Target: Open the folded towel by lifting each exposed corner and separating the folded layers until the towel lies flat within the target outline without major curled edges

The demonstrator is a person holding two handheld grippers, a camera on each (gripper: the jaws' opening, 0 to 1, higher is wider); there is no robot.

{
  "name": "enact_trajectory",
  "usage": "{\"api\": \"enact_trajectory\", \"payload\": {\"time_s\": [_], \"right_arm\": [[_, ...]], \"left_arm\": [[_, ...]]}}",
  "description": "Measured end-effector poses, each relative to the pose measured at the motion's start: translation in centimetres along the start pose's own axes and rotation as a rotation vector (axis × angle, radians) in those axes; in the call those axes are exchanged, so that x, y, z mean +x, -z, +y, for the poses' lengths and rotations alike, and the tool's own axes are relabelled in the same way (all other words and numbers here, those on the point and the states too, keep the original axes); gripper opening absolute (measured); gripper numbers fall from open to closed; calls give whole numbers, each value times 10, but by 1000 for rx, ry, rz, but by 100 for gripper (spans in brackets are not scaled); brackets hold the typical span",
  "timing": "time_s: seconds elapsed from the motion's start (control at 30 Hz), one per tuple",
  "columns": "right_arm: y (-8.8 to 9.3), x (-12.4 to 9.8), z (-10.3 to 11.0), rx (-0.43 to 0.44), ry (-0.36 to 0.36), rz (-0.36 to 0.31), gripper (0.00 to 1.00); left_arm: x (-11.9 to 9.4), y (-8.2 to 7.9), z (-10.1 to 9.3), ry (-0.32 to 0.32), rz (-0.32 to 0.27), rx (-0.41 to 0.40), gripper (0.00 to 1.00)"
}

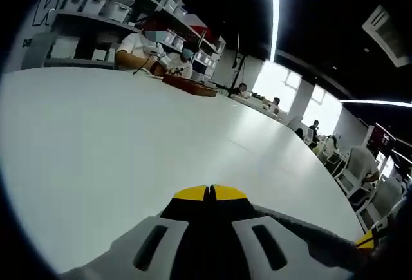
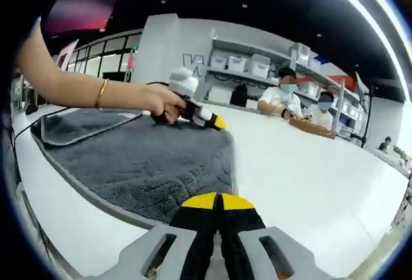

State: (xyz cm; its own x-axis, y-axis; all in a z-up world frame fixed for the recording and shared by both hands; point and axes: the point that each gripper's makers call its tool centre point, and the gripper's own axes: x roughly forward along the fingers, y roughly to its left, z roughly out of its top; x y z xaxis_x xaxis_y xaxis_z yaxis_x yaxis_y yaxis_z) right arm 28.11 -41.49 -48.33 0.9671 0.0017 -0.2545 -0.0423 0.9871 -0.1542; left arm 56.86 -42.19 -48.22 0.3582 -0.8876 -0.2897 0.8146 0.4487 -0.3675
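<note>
The grey towel [image 2: 148, 158] lies spread on the white worktop [image 2: 309, 177], one corner near the person's arm folded over; the left gripper [image 2: 217, 123] hovers closed at its far edge, the right gripper [image 2: 217, 201] closed and empty at the near edge; judged next: pinch that folded corner and draw it flat.

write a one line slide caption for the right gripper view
Right gripper, yellow-tipped jaws shut, at the edge of a grey plush towel on a white table; left gripper beyond.
</note>
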Motion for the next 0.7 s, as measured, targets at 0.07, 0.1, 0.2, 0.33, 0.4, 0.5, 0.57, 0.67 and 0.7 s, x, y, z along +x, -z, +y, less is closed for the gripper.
{"api": "enact_trajectory", "payload": {"time_s": [0.07,0.1,0.2,0.33,0.4,0.5,0.57,0.67,0.7], "right_arm": [[0,-1,0,2,3,-1,0],[0,-1,0,5,3,-2,0],[-1,0,-1,10,2,-4,0],[-2,1,0,15,-4,-6,0],[-2,1,0,17,-4,-6,0],[-2,0,-1,25,-1,-6,0],[-1,0,-1,29,1,-5,0],[-1,-1,-2,37,1,-8,0],[-1,0,-2,37,2,-9,0]], "left_arm": [[0,0,1,-2,1,7,0],[0,0,1,-1,3,16,0],[0,1,0,8,3,62,0],[1,2,0,10,5,72,0],[1,2,0,12,6,87,0],[0,2,-1,14,-1,164,0],[-1,4,-3,11,-8,182,0],[-1,3,-1,16,1,171,0],[-1,3,-1,18,2,170,0]]}}
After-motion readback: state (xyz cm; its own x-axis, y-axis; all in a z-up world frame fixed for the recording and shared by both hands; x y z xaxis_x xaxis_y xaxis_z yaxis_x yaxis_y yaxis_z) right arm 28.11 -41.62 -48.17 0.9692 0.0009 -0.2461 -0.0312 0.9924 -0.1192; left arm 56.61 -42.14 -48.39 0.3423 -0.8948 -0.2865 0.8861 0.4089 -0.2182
